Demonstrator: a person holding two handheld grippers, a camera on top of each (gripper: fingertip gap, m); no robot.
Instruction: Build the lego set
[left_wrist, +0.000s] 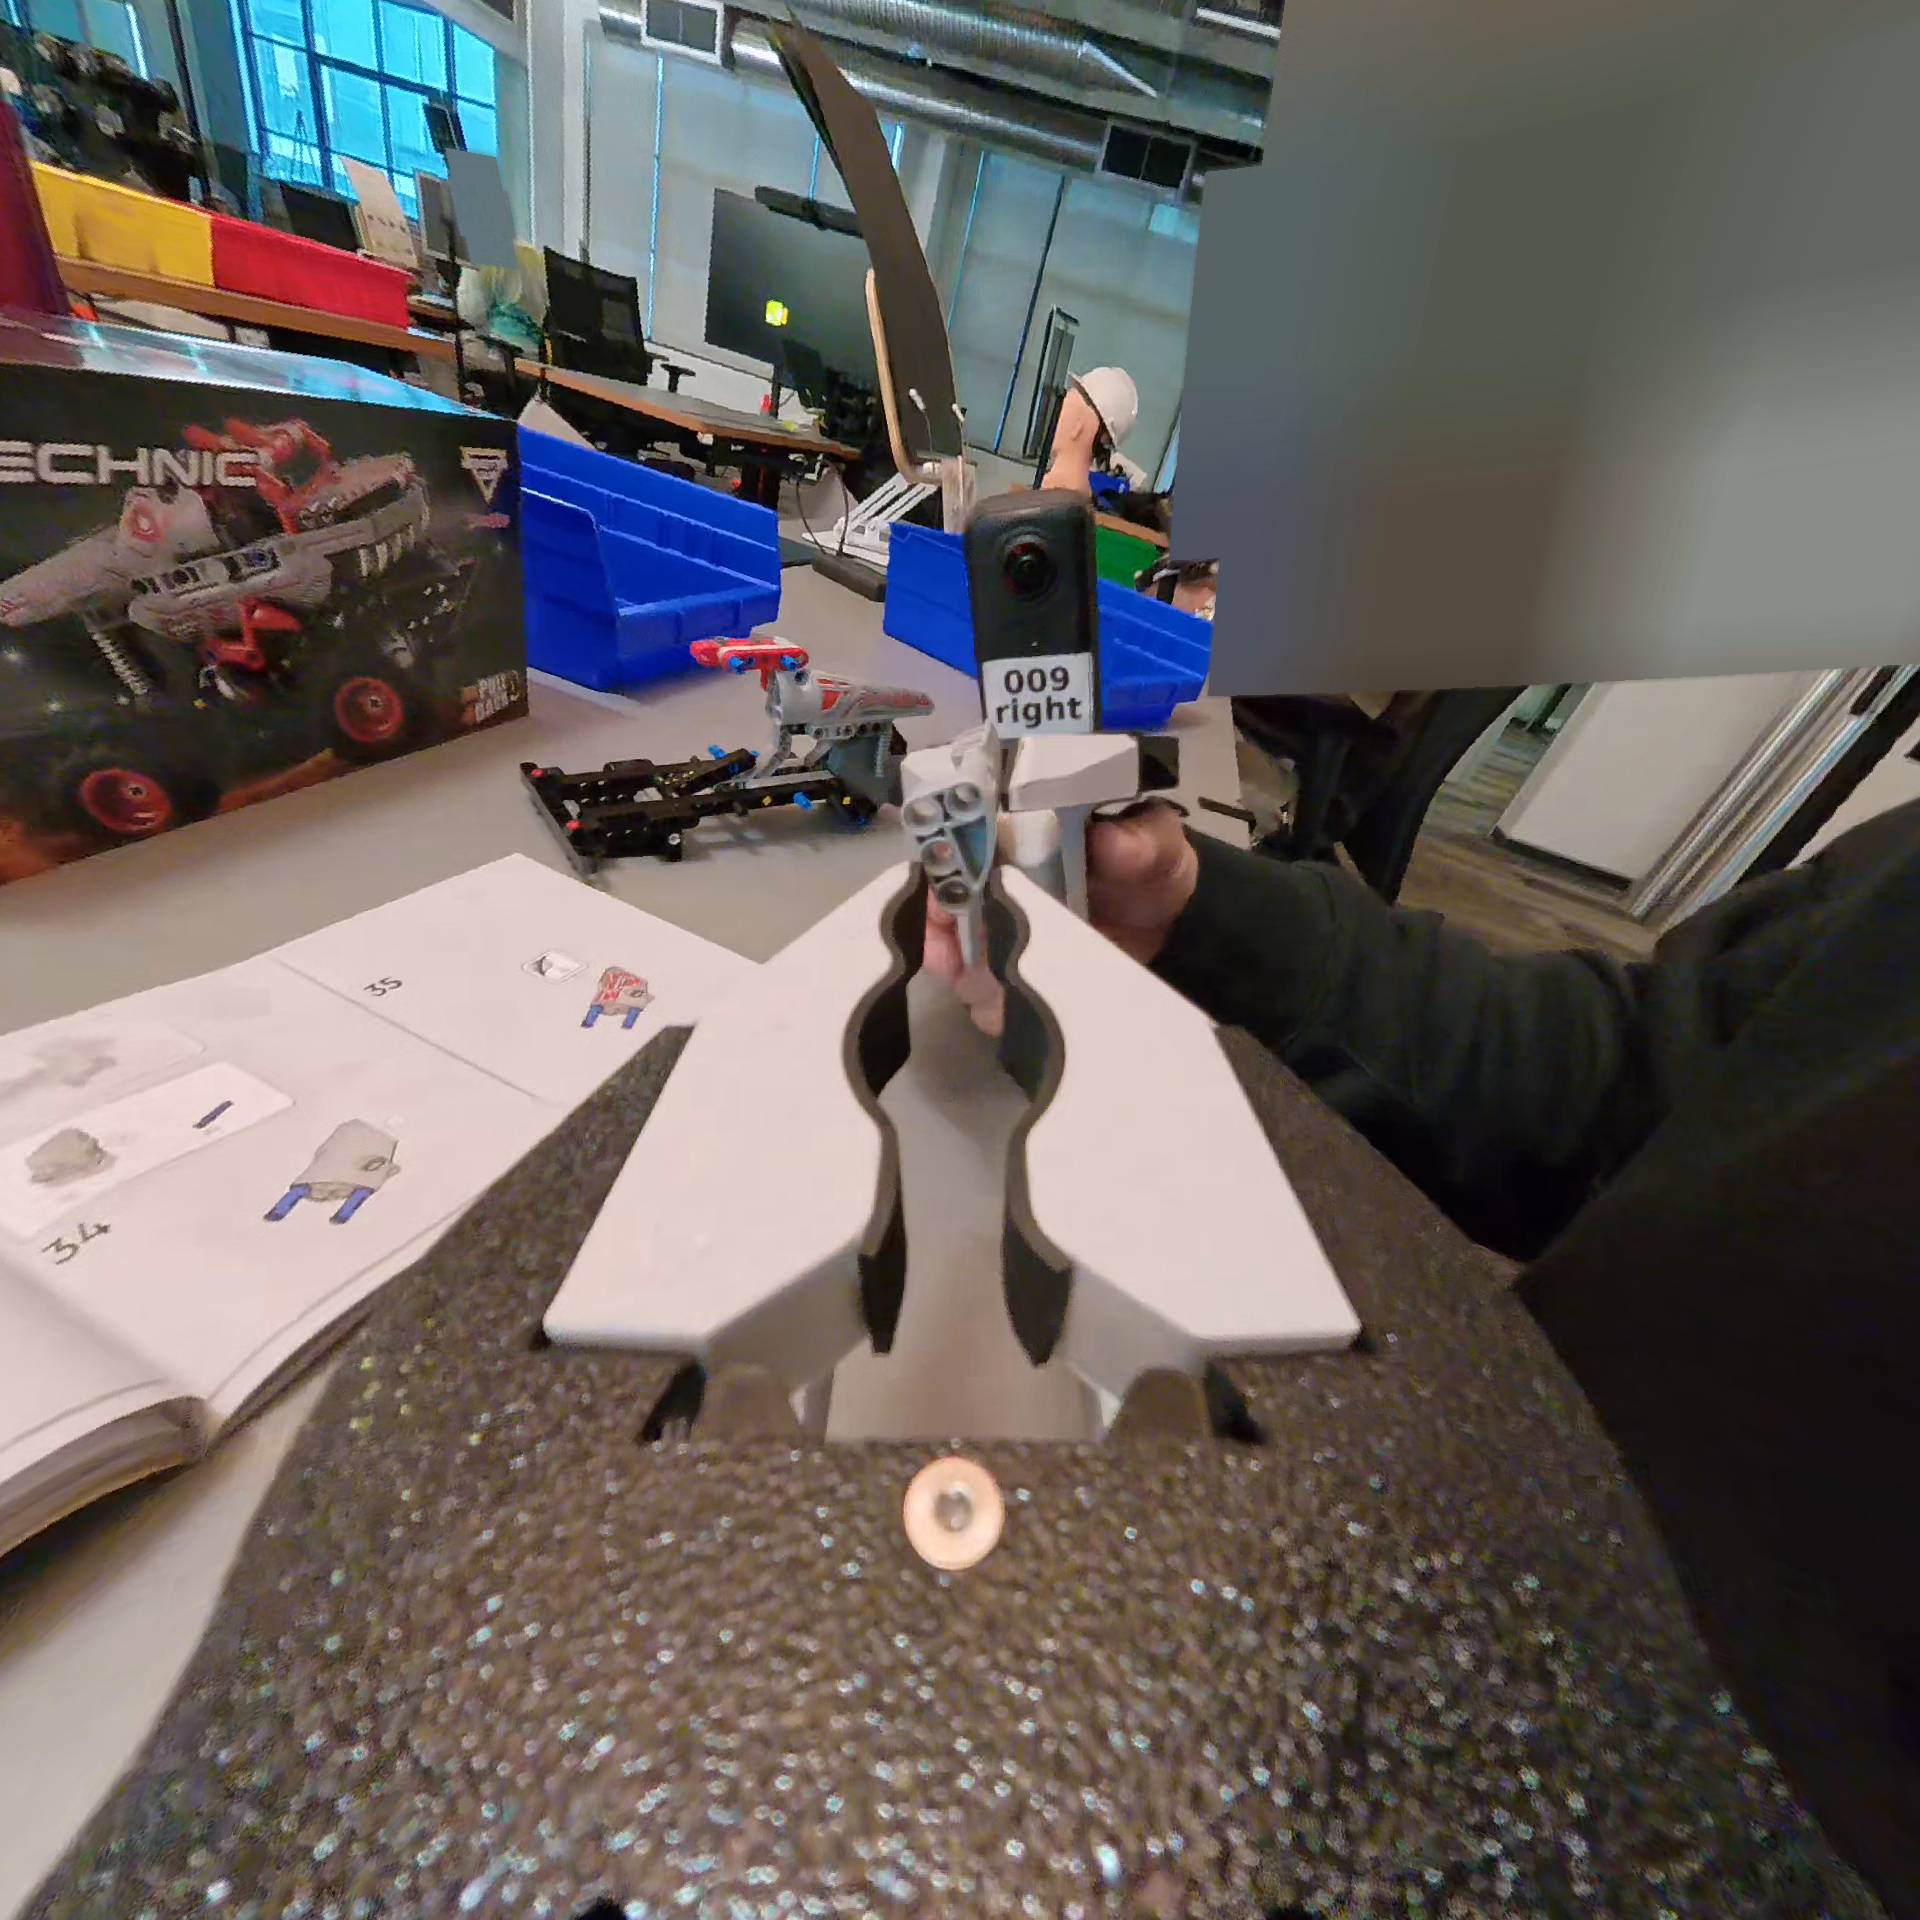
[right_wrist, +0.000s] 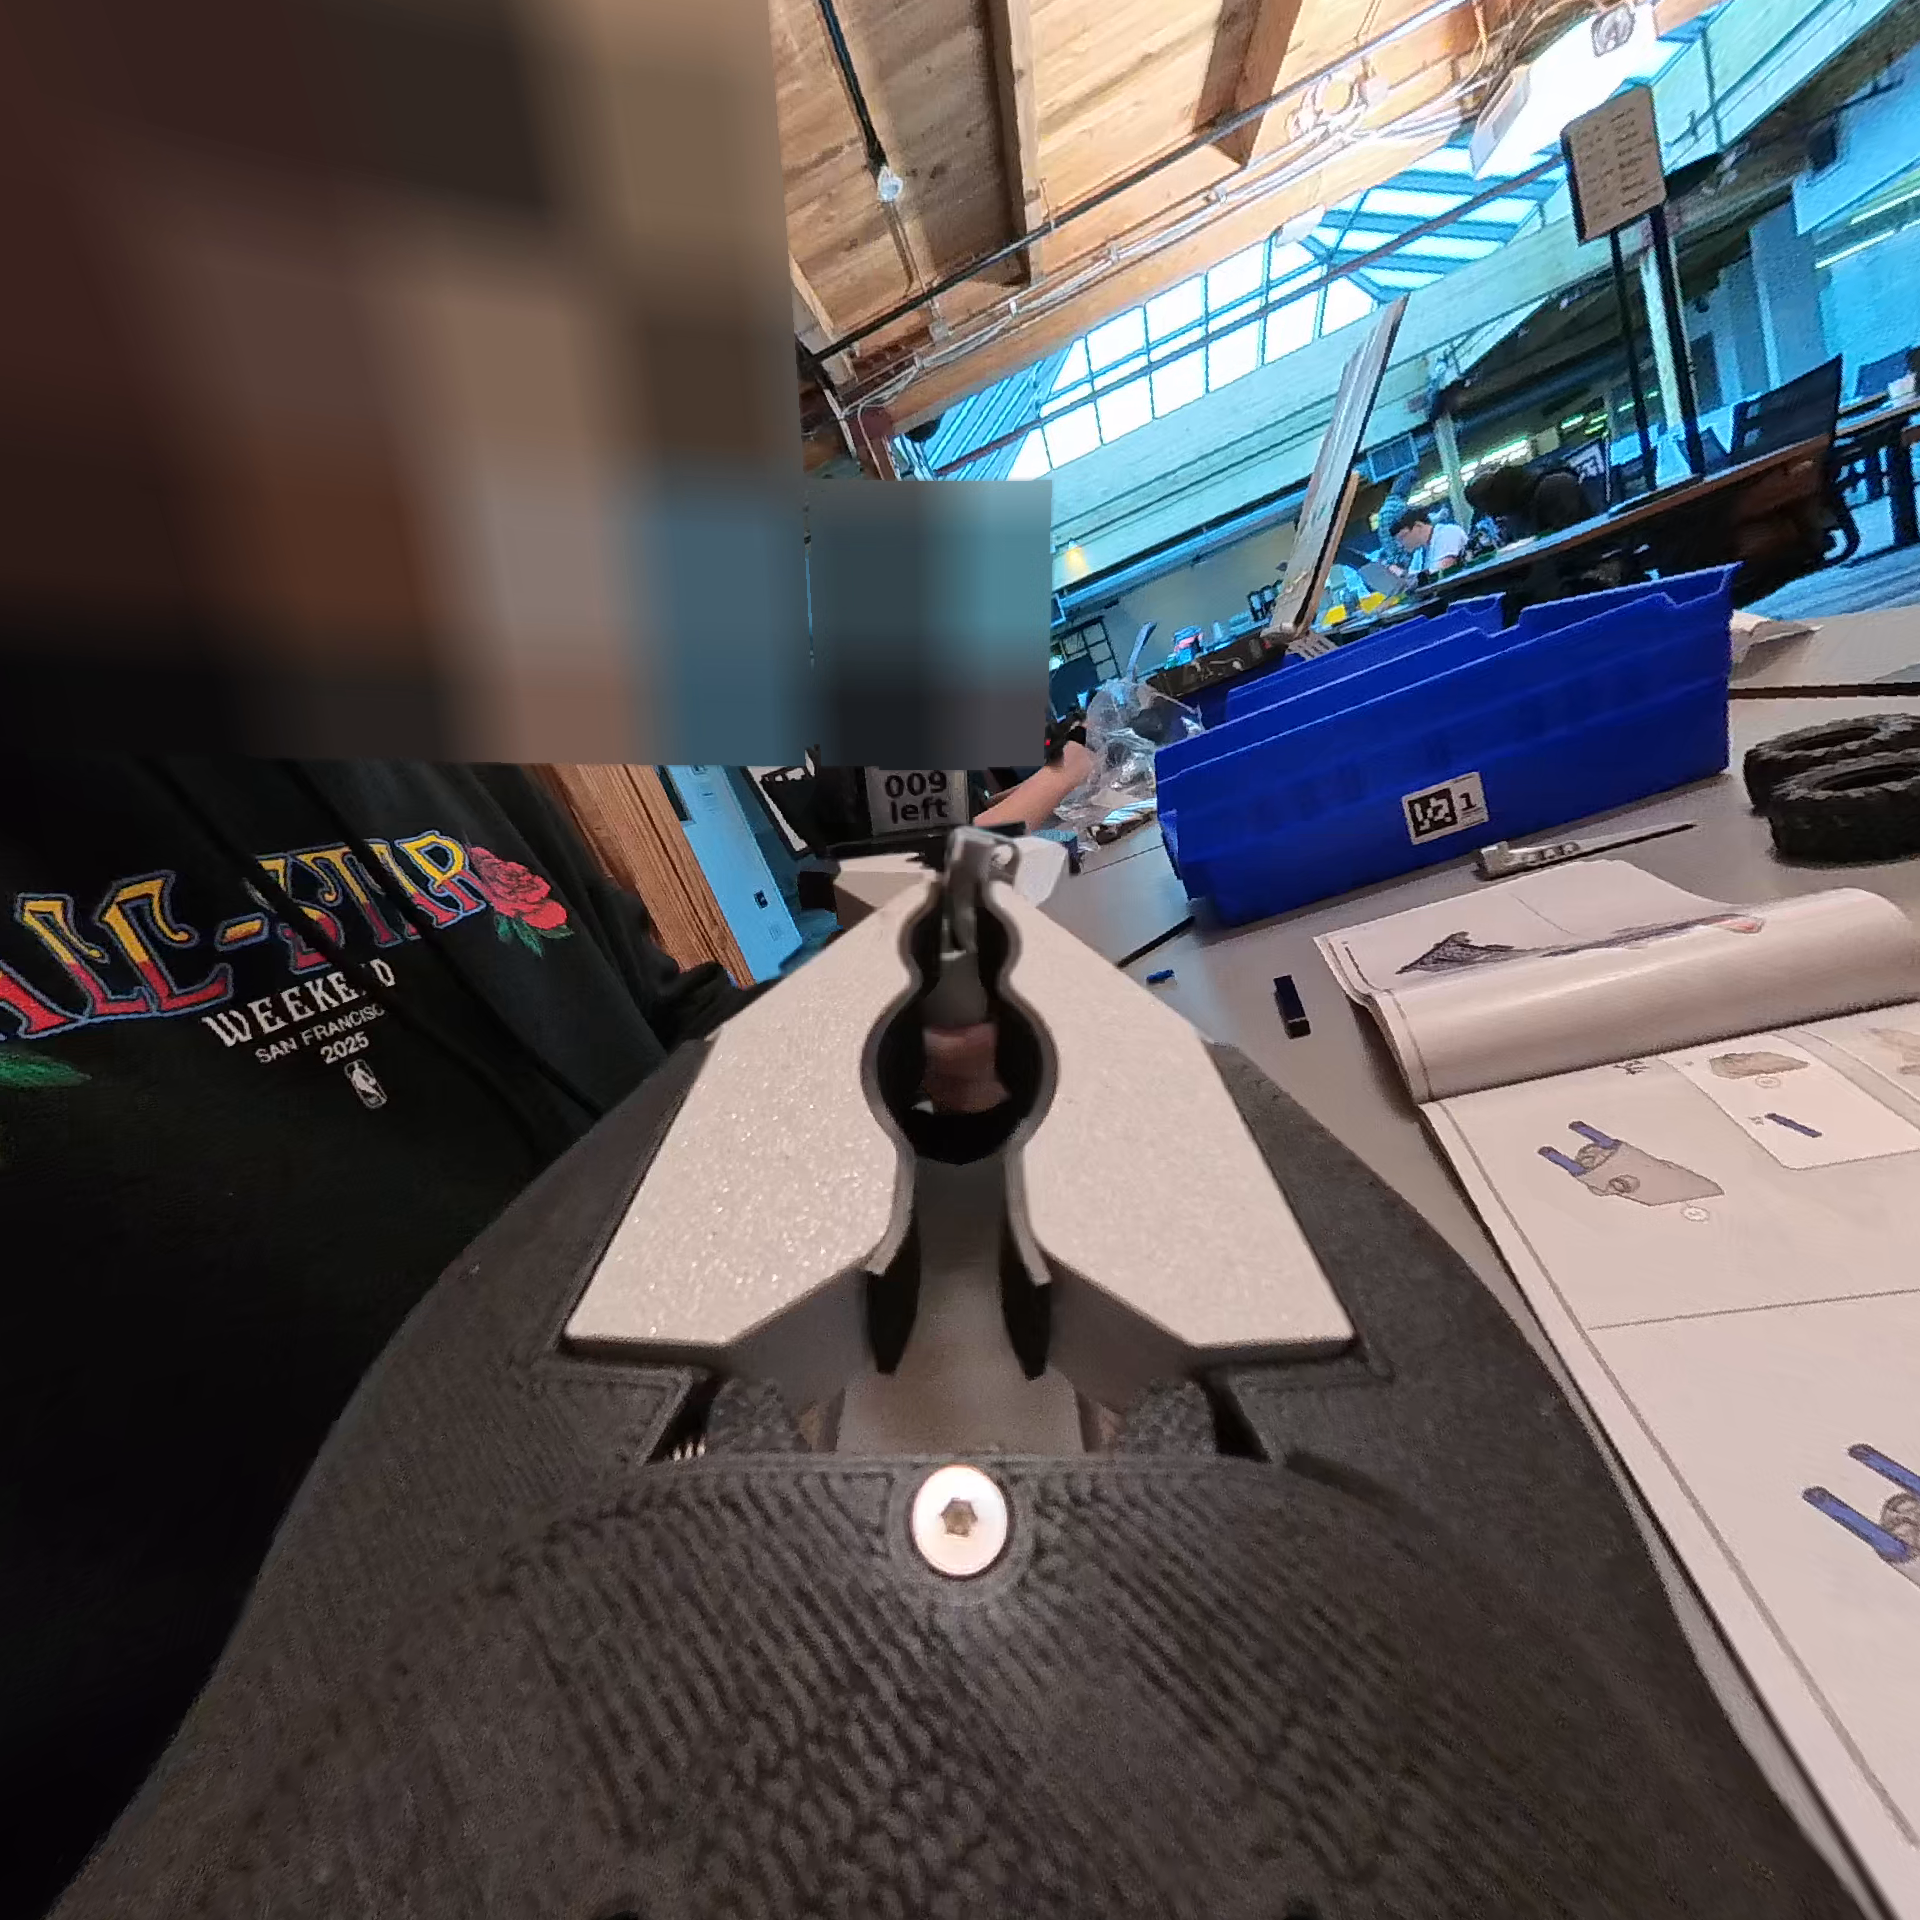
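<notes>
My left gripper (left_wrist: 951, 888) is shut on a light grey Lego panel (left_wrist: 943, 831) with round holes, held upright above the table. My right gripper (left_wrist: 1049, 779) faces it from the far side and touches the panel's upper end. In the right wrist view the right gripper (right_wrist: 961, 883) is shut on the same grey panel (right_wrist: 971, 857), seen edge on, with the left gripper just beyond. A black chassis (left_wrist: 707, 790) with a red and grey part (left_wrist: 821, 691) lies on the table behind.
The open instruction booklet (left_wrist: 312, 1091) lies left of my left gripper and also shows in the right wrist view (right_wrist: 1662, 1091). The set's box (left_wrist: 239, 613) and blue bins (left_wrist: 644, 582) (right_wrist: 1455, 748) stand behind. Black tyres (right_wrist: 1839, 790), a dark blue piece (right_wrist: 1290, 1006) and a person's dark sleeve (left_wrist: 1455, 1018) are near.
</notes>
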